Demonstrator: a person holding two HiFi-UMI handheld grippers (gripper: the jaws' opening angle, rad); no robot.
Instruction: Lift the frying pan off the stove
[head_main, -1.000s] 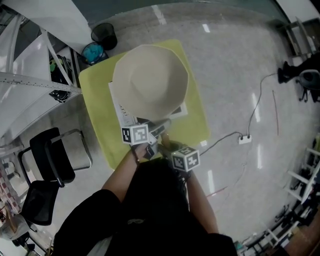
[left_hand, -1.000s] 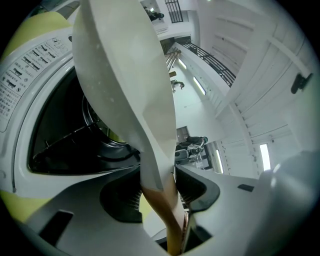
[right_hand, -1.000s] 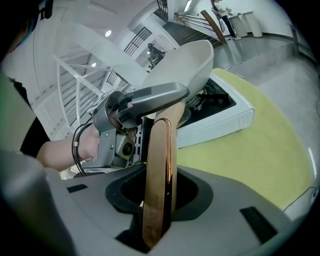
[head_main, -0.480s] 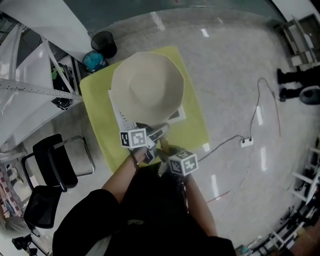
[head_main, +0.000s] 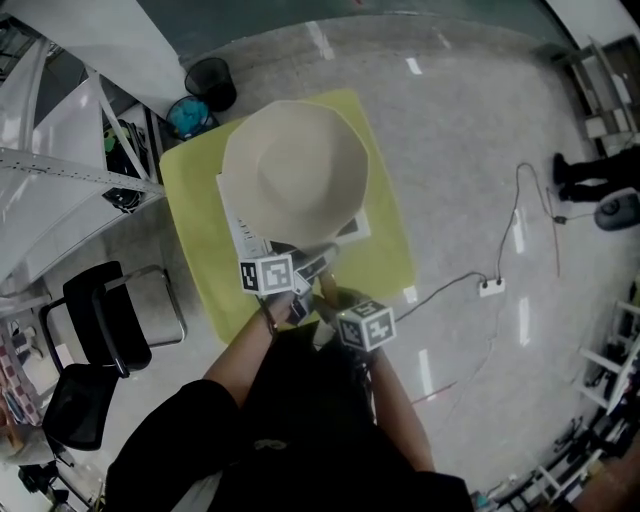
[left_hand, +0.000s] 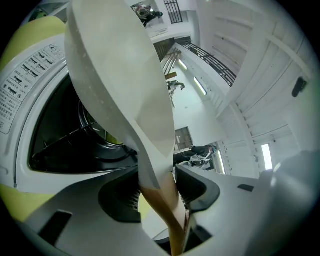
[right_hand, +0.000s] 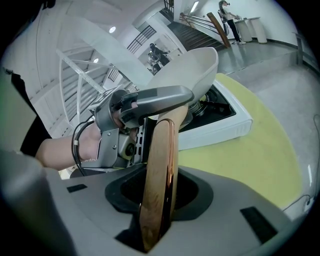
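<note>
at lower centre our left gripper (head_main: 303, 283) clamps the stiff wooden handle (right_hand: 161, 165), right gripper (head_main: 328, 298) opening round it; we judge the pan (head_main: 295, 170) front-heavy, best gripped near its neck.

The white stove (left_hand: 17, 140) carried a printed label (left_hand: 27, 75) on its top, with rows of small characters and figures. The print was too small and blurred, so nothing could be read.

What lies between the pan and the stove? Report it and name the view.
Nothing. In the left gripper view the pan hangs tilted above the stove, and the gap over the burner is bare.
</note>
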